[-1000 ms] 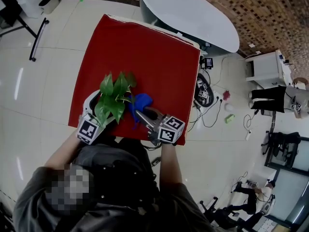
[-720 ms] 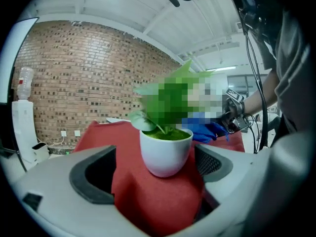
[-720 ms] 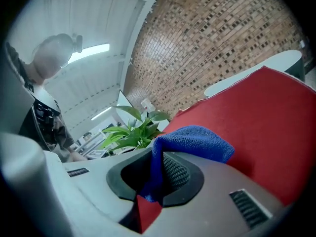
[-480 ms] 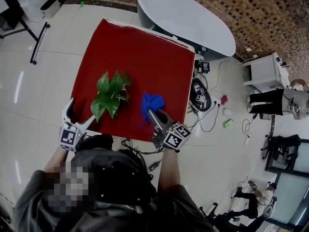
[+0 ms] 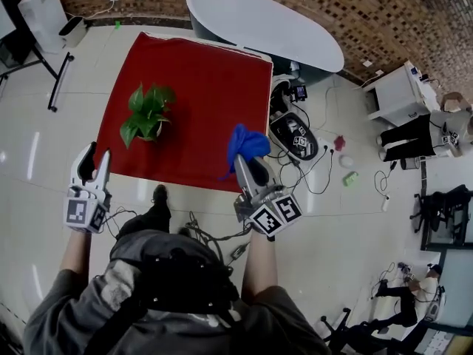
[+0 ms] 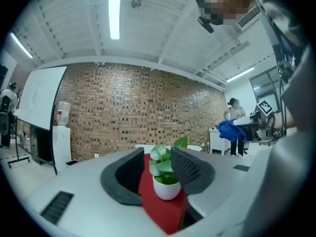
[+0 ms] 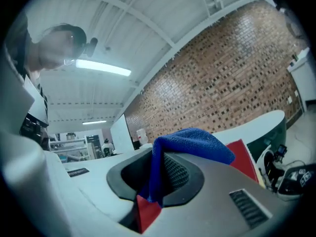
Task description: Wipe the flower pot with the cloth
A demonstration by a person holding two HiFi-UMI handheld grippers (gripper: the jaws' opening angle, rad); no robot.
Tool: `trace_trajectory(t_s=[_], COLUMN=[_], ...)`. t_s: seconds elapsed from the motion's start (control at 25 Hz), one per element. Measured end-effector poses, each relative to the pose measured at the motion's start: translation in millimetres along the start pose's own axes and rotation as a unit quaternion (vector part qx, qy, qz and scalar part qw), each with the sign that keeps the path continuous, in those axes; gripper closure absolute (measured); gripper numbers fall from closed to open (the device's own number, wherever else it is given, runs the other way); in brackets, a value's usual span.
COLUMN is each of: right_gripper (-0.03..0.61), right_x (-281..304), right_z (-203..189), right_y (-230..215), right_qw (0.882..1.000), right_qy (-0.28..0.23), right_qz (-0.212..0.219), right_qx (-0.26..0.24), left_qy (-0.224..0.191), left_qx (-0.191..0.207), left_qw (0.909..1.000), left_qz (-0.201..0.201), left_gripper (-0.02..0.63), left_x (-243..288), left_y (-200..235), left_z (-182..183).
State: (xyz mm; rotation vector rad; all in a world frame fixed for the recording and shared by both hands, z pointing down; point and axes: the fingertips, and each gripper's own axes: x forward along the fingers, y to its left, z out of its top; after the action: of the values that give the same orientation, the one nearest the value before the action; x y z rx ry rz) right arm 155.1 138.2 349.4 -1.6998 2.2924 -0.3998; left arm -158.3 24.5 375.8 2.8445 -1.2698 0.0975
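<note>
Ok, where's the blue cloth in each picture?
Head view: the blue cloth is just right of the middle, by the near right corner of the red table cover.
Left gripper view: the blue cloth is small, far right, at middle height.
Right gripper view: the blue cloth is in the centre, pinched in the right gripper.
Shared landmark: the red table cover.

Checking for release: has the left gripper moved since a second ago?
Yes. The left gripper pulled back off the red table, away from the flower pot; its empty jaws have just been closing.
</note>
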Motion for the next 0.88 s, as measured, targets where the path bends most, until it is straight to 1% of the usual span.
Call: trace_trajectory(t_s=[0.04, 0.08, 0.16, 0.2, 0.24, 0.32, 0.4, 0.44, 0.56, 0.68, 0.88], right_gripper=[0.529, 0.529, 0.529, 0.529, 0.529, 0.528, 0.529, 0.529, 0.529, 0.529, 0.529], right_x=[-13.9, -27.9, -55.1, -67.7, -79.5, -100.3, -116.5, -123.5, -143.5, -160.4, -170.5], right_z=[12.5, 24.3, 45.9, 55.7, 64.6, 79.4, 90.4, 94.9, 106.3, 110.3, 106.5], right_y=[7.6, 15.2, 29.7, 37.0, 44.4, 58.0, 68.4, 72.9, 93.5, 114.7, 139.0], right_qw=[1.000, 1.000, 0.999, 0.998, 0.998, 0.996, 0.996, 0.996, 0.996, 0.995, 0.993], right_qy=[-0.011, -0.020, -0.039, -0.051, -0.064, -0.082, -0.085, -0.082, -0.086, -0.089, -0.070], right_qz=[-0.003, -0.004, 0.000, 0.006, 0.011, 0.019, 0.018, 0.014, 0.014, 0.016, 0.007], right_qx=[-0.014, -0.024, -0.024, -0.019, -0.015, -0.014, -0.017, -0.015, -0.019, -0.046, -0.097], left_qy=[-0.010, -0.019, -0.037, -0.043, -0.046, -0.043, -0.032, -0.024, -0.010, -0.015, -0.031], left_qx=[0.000, 0.000, 0.007, 0.008, 0.008, 0.010, 0.014, 0.010, -0.018, -0.023, -0.014], left_qw=[0.9999, 0.9998, 0.9989, 0.9983, 0.9978, 0.9971, 0.9970, 0.9972, 0.9966, 0.9956, 0.9933], left_qz=[-0.003, -0.009, -0.028, -0.038, -0.048, -0.063, -0.069, -0.070, -0.080, -0.090, -0.111], left_gripper=[0.426, 0.449, 0.552, 0.589, 0.603, 0.603, 0.604, 0.603, 0.603, 0.603, 0.603], left_x=[-7.6, -15.6, -32.5, -40.8, -48.4, -60.0, -66.3, -68.8, -78.8, -86.4, -84.7], left_y=[-14.6, -30.8, -64.6, -80.9, -96.0, -122.0, -142.1, -150.1, -168.7, -183.8, -202.2], left_z=[11.9, 22.9, 41.7, 48.9, 54.1, 61.3, 68.3, 72.4, 87.2, 104.5, 130.2])
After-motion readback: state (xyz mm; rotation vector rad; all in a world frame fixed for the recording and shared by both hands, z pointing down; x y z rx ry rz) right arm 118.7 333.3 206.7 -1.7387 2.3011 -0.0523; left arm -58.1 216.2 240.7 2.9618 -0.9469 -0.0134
